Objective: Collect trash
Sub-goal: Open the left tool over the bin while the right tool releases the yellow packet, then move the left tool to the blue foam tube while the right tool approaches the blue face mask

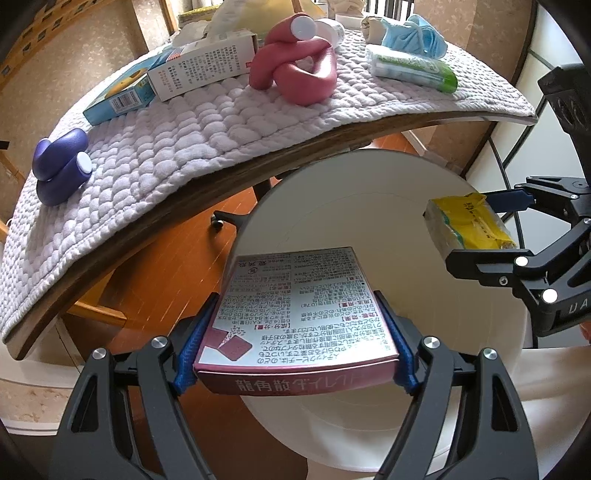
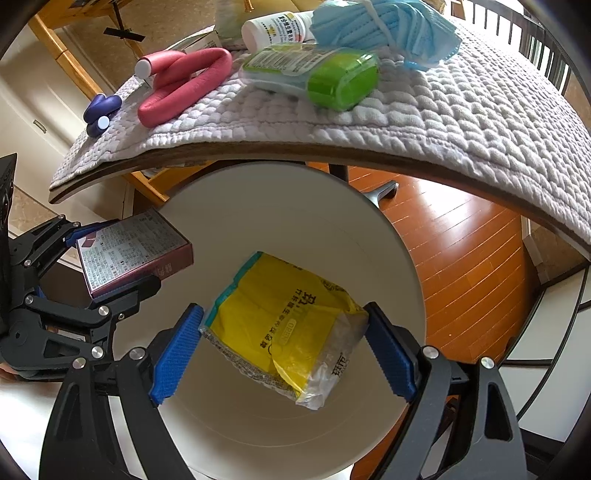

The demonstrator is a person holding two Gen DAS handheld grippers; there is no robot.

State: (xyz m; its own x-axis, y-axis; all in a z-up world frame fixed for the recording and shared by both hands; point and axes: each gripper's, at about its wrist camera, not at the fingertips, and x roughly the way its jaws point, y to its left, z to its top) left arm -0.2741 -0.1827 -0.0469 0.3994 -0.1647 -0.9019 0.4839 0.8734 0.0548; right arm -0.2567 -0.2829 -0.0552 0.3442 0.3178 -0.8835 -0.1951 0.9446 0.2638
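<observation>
My left gripper (image 1: 295,343) is shut on a maroon medicine box (image 1: 295,302) and holds it over the open white bin (image 1: 369,184). In the right wrist view the same box (image 2: 133,251) shows at left in the left gripper (image 2: 107,258). My right gripper (image 2: 284,350) has its blue pads (image 2: 177,354) touching both sides of a yellow tissue pack (image 2: 280,317) above the bin's inside (image 2: 295,206). In the left wrist view the yellow pack (image 1: 465,225) sits between the right gripper's fingers (image 1: 480,229) at the bin's right rim.
A table with a quilted grey mat (image 1: 184,125) stands behind the bin. On it lie a pink foam roller (image 1: 295,70), a purple roller (image 1: 59,166), boxes (image 1: 199,66), a green-capped wipes pack (image 2: 314,70), a white bottle (image 2: 277,29) and blue masks (image 2: 384,26). Wooden floor (image 2: 461,258) lies below.
</observation>
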